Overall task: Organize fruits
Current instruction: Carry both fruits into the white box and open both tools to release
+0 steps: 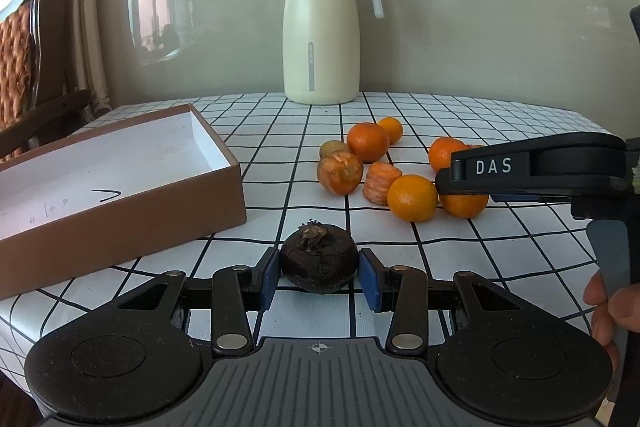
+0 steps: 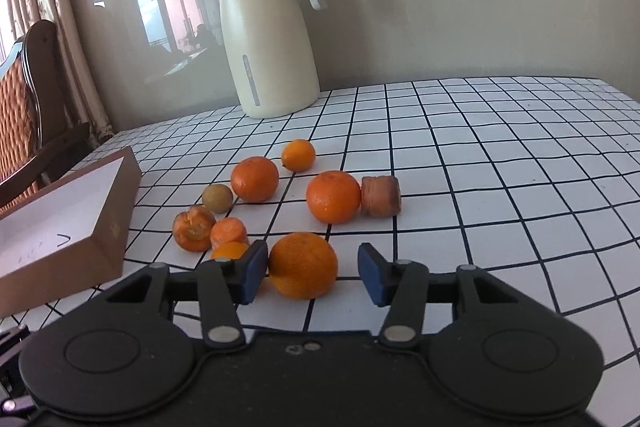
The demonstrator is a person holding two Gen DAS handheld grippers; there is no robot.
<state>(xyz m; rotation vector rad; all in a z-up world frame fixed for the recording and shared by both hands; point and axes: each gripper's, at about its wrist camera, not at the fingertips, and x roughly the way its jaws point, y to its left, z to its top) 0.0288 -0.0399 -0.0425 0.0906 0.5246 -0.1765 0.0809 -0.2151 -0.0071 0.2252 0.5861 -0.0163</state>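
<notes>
Pickup stage: left gripper (image 1: 319, 273) fingers spread, bracketing dark fruit (image 1: 319, 264); right gripper (image 2: 313, 273) spread around orange (image 2: 303, 265). Next: squeeze, lift toward empty box (image 1: 224, 163).

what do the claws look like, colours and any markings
Both claws, left claw and right claw, have matte black linkage arms, silver rivets, round black housings and blue pads. The right claw's side carries white "DAS" lettering. No cables or sleeves show.

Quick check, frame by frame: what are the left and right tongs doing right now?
Left tongs: open around a dark brown fruit, pads close but not clamped.
Right tongs: open around an orange, gap on one side.
</notes>
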